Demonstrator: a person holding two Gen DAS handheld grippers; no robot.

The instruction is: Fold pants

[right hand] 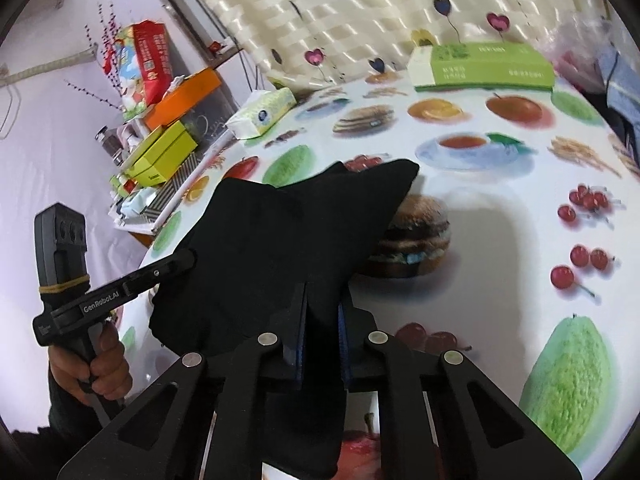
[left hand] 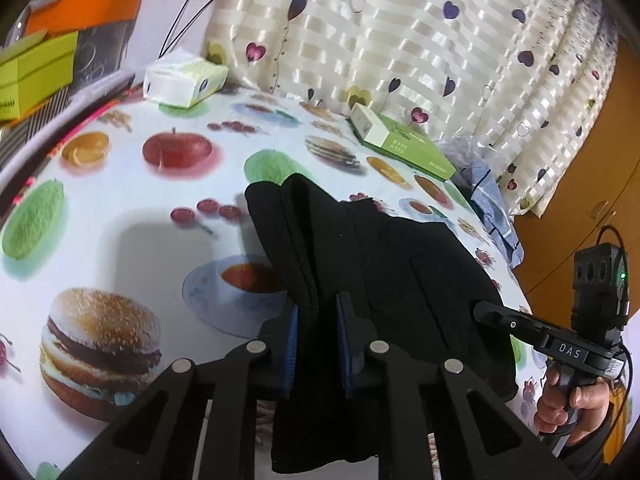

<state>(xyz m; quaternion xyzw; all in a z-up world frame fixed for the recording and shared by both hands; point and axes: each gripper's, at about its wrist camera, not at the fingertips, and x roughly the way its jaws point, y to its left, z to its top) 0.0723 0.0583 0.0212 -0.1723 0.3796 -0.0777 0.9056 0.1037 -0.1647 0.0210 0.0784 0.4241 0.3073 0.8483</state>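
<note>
The black pants (left hand: 380,264) hang bunched between both grippers, held above the fruit-print tablecloth (left hand: 120,208). My left gripper (left hand: 318,320) is shut on one edge of the pants, with cloth drooping below the fingers. My right gripper (right hand: 323,312) is shut on the other edge of the pants (right hand: 280,240). In the left wrist view the right gripper (left hand: 480,308) pinches the cloth at the right. In the right wrist view the left gripper (right hand: 192,258) pinches it at the left.
A tissue pack (left hand: 184,80) and a green box (left hand: 400,140) lie at the table's far side by the curtain (left hand: 400,40). A blue cloth and plastic bag (left hand: 484,188) sit at the right edge. Stacked boxes (right hand: 168,128) stand on a shelf to the left.
</note>
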